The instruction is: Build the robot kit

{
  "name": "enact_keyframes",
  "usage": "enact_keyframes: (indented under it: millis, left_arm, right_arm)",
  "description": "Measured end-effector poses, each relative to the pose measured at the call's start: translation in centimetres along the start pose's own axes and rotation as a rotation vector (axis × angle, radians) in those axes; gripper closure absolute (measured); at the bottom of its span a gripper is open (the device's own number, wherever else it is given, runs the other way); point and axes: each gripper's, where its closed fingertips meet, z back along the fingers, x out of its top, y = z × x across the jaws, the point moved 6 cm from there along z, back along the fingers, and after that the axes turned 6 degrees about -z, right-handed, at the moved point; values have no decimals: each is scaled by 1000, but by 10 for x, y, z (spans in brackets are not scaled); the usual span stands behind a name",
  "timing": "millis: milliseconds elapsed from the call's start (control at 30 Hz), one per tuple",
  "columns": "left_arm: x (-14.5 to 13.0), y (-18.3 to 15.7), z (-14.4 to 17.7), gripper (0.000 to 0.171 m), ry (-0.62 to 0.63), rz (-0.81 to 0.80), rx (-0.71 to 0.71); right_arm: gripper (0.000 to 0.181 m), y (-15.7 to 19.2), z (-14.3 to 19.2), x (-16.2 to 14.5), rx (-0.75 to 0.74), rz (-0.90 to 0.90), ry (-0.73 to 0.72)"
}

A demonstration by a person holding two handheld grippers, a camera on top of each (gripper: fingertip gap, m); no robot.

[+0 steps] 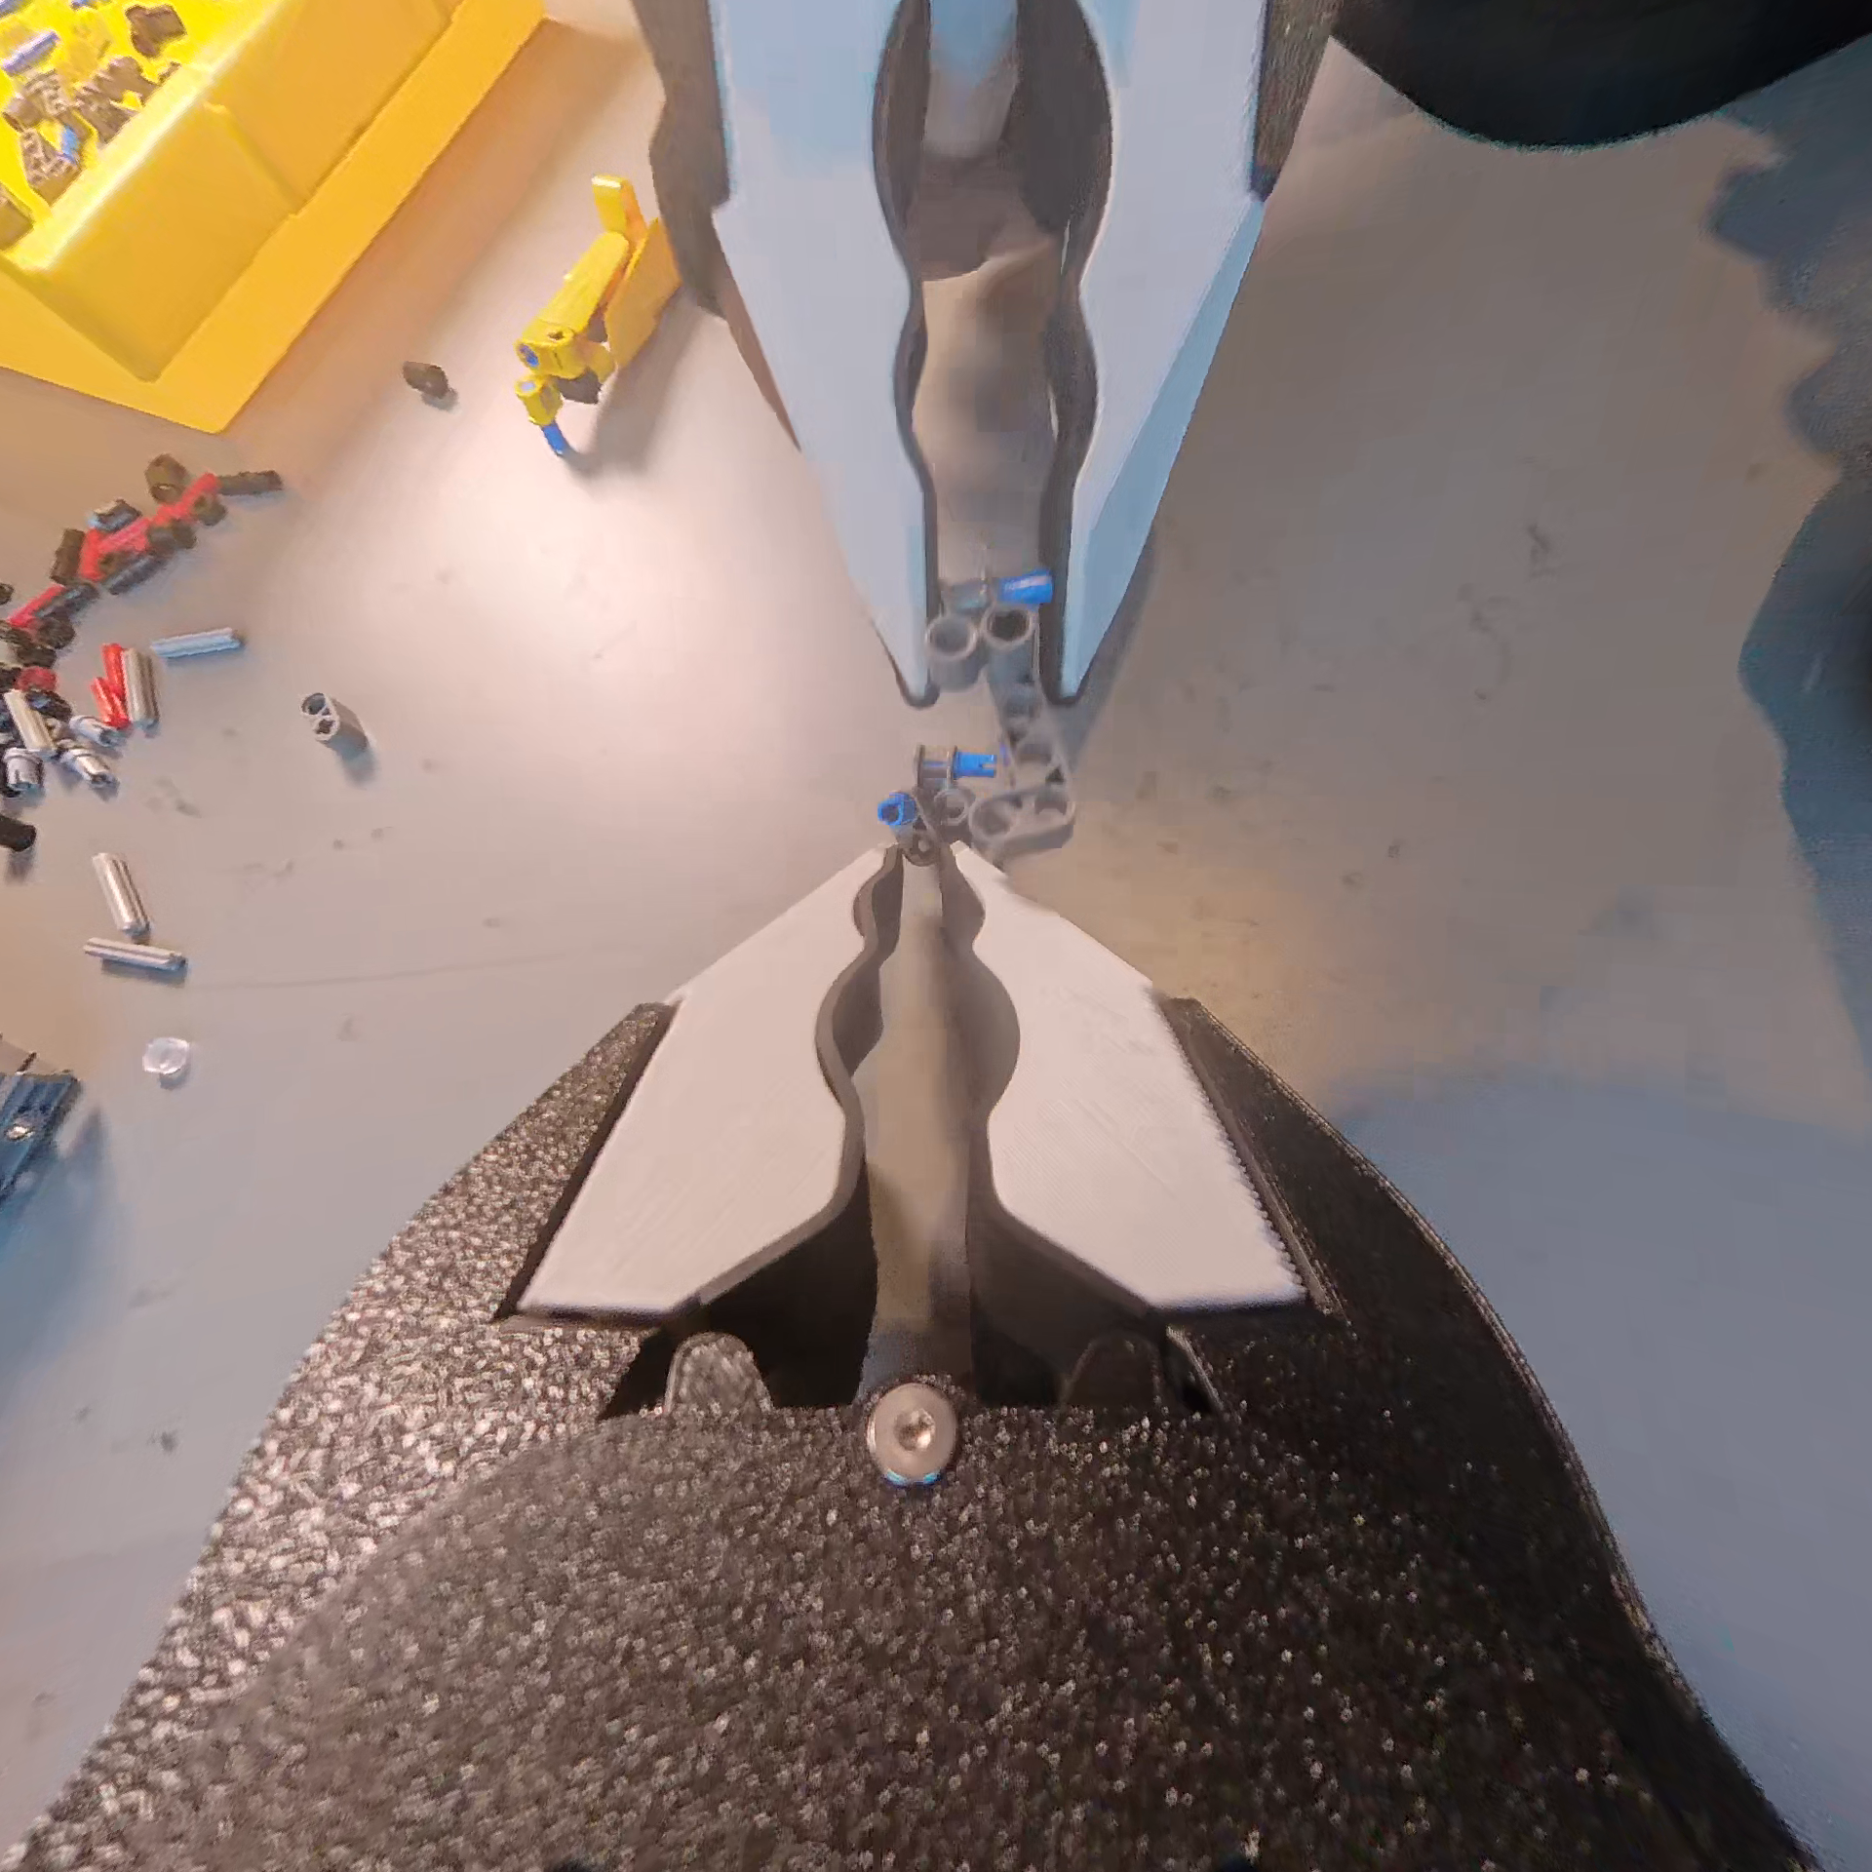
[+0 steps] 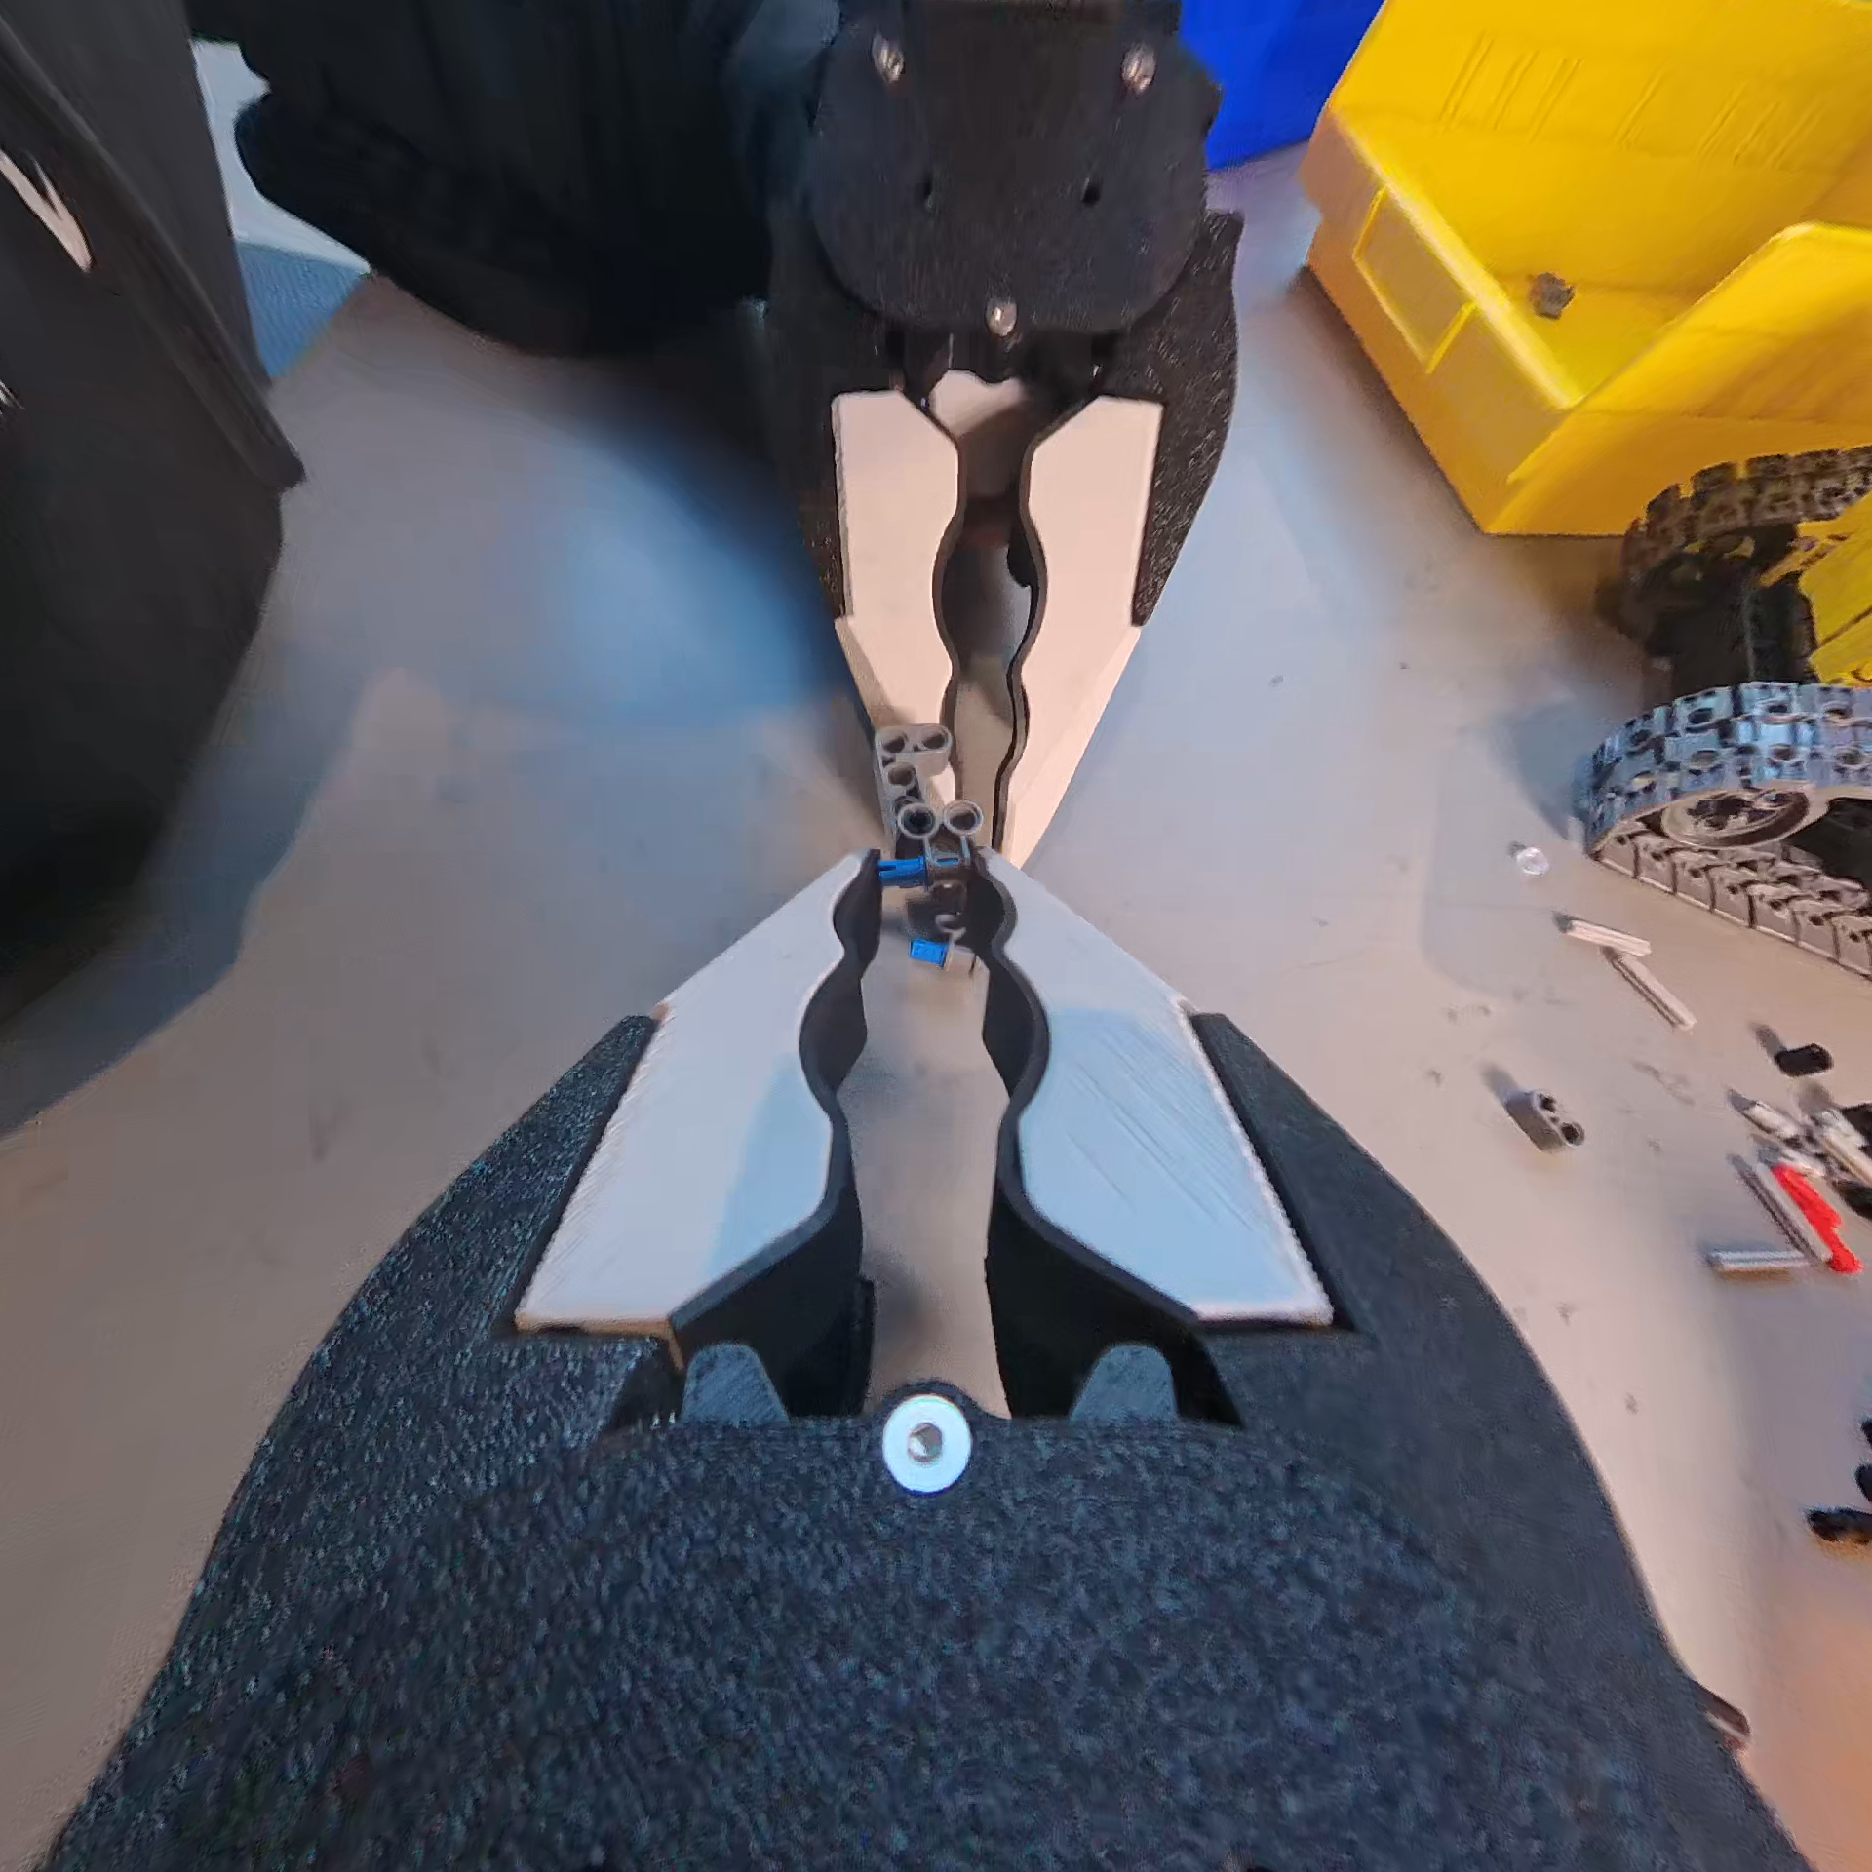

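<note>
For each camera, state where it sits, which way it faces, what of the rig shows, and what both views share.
Left wrist view: sits on the left gripper, looking along its fingers over the table at the right gripper; its own fingers pinch a small black piece beside a grey beam.
Right wrist view: sits on the right gripper, facing the left gripper; its fingers close on the beam.
Shared: the two grippers tip to tip, the beam with blue pins, the yellow bin, loose parts.
</note>
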Motion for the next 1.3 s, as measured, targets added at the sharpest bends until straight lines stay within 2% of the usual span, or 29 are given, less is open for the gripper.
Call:
enact_keyframes:
  millis: [200, 433, 567, 633, 800, 867, 1000, 1133, 1233, 1300]
  left_arm:
    - [-2, 2, 7, 163, -23, -4, -20]
    - [-8, 2, 25, 154, -34, 1, -116]
    - [2, 3, 42, 147, -131, 50, -161]
    - [7, 1, 38, 147, -140, 50, -151]
    - [1, -5, 17, 159, -52, 23, -116]
    - [1, -3, 17, 164, -56, 51, -124]
    - [-6, 7, 23, 165, -69, 140, -136]
    - [-3, 12, 29, 165, -155, 243, -198]
    - [-3, 14, 31, 165, -187, 299, -235]
    - [-3, 15, 32, 165, -199, 324, -247]
  right_arm:
    - [165, 0, -6, -3, 10, 26, 0]
    - [165, -2, -11, -5, 27, 20, 17]
    - [165, -5, -15, 0, 1, 9, 52]
    - [165, -6, -19, 1, -17, 12, 86]
    - [165, -4, -22, 7, -36, 9, 96]
    - [163, -7, -19, 7, -59, -10, 94]
    - [142, -10, -11, 1, -47, -111, 155]
    - [143, -6, -19, -7, -52, -163, 232]
    - [160, -6, -27, -11, -74, -171, 265]
    - [161, -7, -28, -11, -72, -165, 260]
